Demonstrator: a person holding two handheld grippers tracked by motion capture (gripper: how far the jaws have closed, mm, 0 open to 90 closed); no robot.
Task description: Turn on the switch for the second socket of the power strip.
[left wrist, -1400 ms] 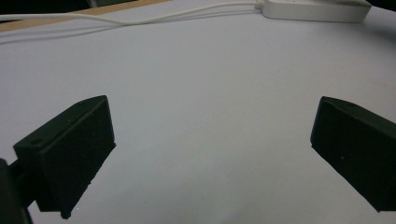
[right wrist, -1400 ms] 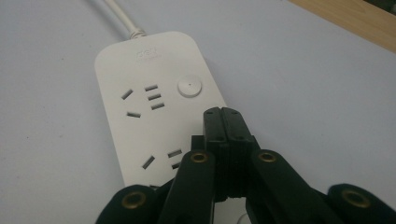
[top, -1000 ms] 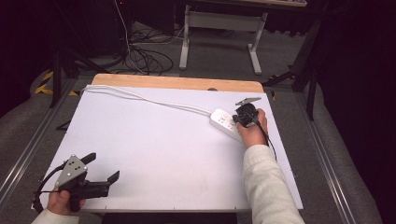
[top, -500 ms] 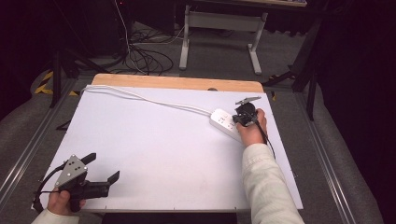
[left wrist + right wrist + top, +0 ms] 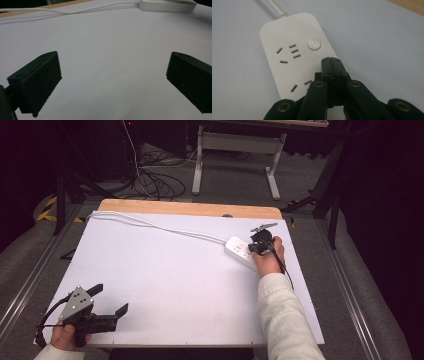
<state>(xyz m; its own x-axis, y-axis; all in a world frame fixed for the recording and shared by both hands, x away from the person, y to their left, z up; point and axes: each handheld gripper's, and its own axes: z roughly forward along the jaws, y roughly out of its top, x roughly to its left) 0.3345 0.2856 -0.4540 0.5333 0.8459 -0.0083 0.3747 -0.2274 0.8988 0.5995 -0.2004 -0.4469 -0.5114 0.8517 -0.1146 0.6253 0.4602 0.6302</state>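
my right gripper [image 5: 331, 60], jaws pressed together and empty, hangs over the power strip [image 5: 297, 62] at the table's [image 5: 165, 270] far right, round button [image 5: 314, 44] just ahead of the tips; left gripper [image 5: 112, 82], jaws wide, is well apart.

floor: grey carpet [image 5: 235, 180], dark beyond the hand-held gripper
desk: white top [image 5: 165, 285], wooden far edge
cables: tangled on floor [image 5: 150, 182]
frame: white legs [image 5: 235, 155]

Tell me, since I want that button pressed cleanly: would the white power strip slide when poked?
Probably a little. The power strip lies flat on the smooth white table, so it won't tip, but it looks light plastic. Its cord looks floppy and would hardly anchor it. The right gripper, shut, should press straight down.
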